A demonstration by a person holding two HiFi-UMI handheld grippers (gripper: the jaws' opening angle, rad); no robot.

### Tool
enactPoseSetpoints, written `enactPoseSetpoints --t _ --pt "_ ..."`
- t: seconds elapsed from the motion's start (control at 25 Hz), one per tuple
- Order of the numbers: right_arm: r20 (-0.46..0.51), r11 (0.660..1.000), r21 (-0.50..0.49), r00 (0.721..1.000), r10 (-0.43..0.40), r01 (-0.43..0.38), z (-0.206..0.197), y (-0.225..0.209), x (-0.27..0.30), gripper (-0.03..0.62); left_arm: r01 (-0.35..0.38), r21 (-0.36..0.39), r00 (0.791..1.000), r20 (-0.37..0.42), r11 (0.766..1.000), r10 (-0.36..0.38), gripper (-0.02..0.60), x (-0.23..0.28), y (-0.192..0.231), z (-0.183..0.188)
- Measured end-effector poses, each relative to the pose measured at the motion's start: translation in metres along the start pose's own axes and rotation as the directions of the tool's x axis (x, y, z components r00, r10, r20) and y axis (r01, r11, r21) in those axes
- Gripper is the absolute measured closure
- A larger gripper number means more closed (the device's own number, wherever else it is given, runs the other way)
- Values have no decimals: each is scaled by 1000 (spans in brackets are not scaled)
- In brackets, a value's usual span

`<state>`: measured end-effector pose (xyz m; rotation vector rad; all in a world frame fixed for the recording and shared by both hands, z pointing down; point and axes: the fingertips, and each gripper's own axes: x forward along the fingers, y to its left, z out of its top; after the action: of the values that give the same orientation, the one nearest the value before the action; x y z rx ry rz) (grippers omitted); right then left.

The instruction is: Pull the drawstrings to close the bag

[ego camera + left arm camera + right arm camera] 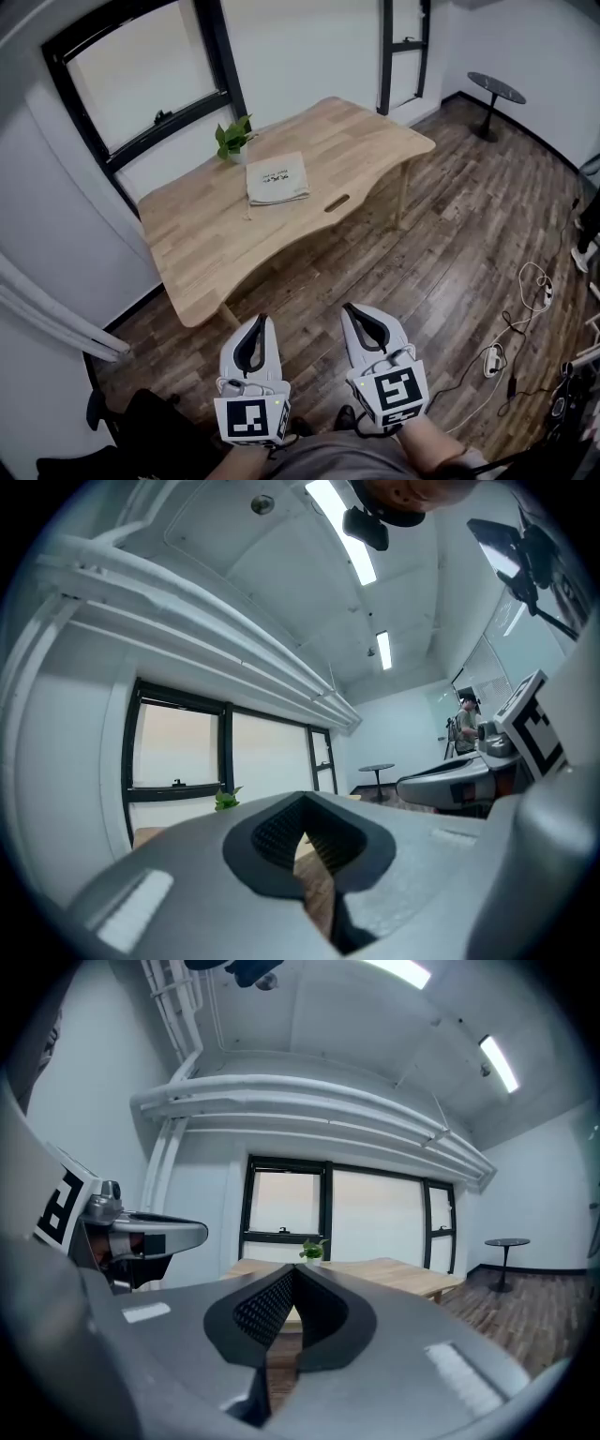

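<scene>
Both grippers are held low in the head view, side by side, well short of the table (366, 141). Left gripper (259, 326) has its jaws pressed together at the tips, with nothing between them; through the gap behind the tips only wood shows. Right gripper (354, 313) is closed the same way and is also empty.

In the head view the bag (277, 178), pale cloth with small print, lies flat on the table at 12 o'clock from the grippers, well apart from both. A potted plant (232, 139) stands just beside the bag at its 10 o'clock, near the table's window edge. A small round table (497, 89) stands on the wood floor (450, 234) at 2 o'clock in that view. Cables (525, 309) and a power strip (491, 359) lie on the floor at 3 o'clock from the right gripper.
</scene>
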<state>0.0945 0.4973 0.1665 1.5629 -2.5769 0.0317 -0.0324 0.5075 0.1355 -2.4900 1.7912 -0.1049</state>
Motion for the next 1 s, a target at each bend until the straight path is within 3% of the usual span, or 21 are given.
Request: enactPoseSetpoints --t 0.44,1.0 --pt "-10 996 60 998 62 -61 -17 -21 23 547 -16 3 999 -34 1000 16 581 32 -5 -16" --pt "-58 998 8 996 60 -60 -20 -44 176 536 19 -37 999 -43 999 -20 581 163 83 -47"
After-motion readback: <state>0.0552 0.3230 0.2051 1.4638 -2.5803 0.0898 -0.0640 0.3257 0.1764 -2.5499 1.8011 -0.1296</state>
